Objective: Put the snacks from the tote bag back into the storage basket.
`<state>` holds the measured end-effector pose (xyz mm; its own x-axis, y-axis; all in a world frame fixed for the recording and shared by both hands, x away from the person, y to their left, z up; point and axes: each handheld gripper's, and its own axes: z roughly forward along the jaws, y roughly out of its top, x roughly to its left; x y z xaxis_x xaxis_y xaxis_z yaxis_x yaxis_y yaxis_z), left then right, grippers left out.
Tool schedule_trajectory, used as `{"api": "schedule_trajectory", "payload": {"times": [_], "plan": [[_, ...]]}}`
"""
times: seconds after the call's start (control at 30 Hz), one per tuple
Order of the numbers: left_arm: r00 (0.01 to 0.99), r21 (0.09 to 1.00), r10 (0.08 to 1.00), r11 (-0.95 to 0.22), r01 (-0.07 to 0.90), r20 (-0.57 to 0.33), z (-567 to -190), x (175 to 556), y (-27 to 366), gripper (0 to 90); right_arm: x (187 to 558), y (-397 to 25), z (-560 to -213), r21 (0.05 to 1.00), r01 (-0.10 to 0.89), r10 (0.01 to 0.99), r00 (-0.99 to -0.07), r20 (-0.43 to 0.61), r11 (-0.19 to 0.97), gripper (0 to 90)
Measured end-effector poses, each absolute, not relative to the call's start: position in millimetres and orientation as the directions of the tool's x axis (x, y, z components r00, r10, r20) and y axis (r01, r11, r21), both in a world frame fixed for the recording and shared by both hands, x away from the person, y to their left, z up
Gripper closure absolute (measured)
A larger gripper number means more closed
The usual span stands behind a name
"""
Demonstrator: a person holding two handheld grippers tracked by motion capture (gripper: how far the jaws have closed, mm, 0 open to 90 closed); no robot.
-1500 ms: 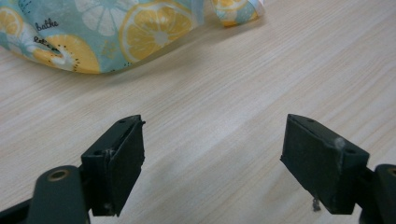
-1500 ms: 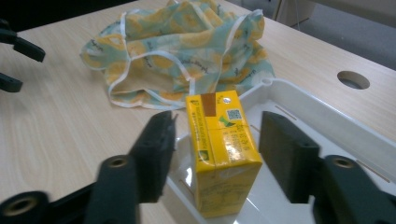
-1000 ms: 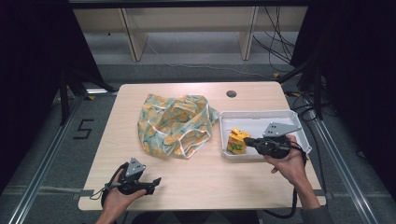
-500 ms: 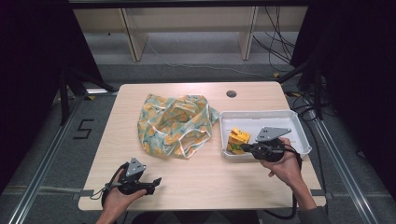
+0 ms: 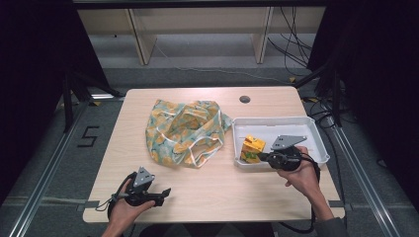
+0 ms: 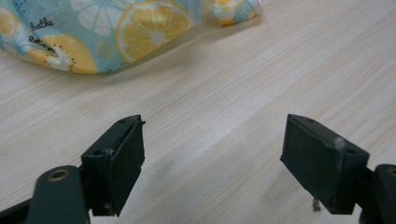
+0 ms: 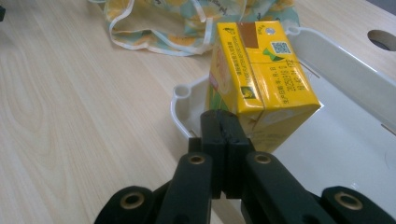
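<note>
Right gripper (image 7: 223,122) pressed together with nothing between the jaws, tips now just at the near lower edge of the yellow juice carton (image 7: 259,74), having crept closer over the last second. Carton standing at the left end of the white tray (image 5: 316,140), beside the citrus-print bag (image 5: 185,131). Probably nudging or lining up on the carton rather than gripping it. Left gripper (image 6: 224,154) spread wide and empty, low over bare table (image 6: 233,84) near the front edge, unmoved.
</note>
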<state>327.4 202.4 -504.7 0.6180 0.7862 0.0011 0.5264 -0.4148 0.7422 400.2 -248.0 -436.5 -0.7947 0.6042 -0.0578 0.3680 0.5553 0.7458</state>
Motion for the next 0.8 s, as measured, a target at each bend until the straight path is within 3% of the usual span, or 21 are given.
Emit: {"api": "schedule_trajectory", "payload": {"times": [0.6,0.8], "plan": [[0.611,0.749,0.792,-0.399,0.529,-0.009,-506,328,201,20.7,406,-259,-440,0.742,0.371,0.618,-0.783,-0.074,0.559,90.0],[0.624,0.736,0.781,-0.423,0.528,0.001,-505,328,203,20.7,405,-263,-442,0.736,0.412,0.651,-0.757,-0.051,0.537,90.0]]}}
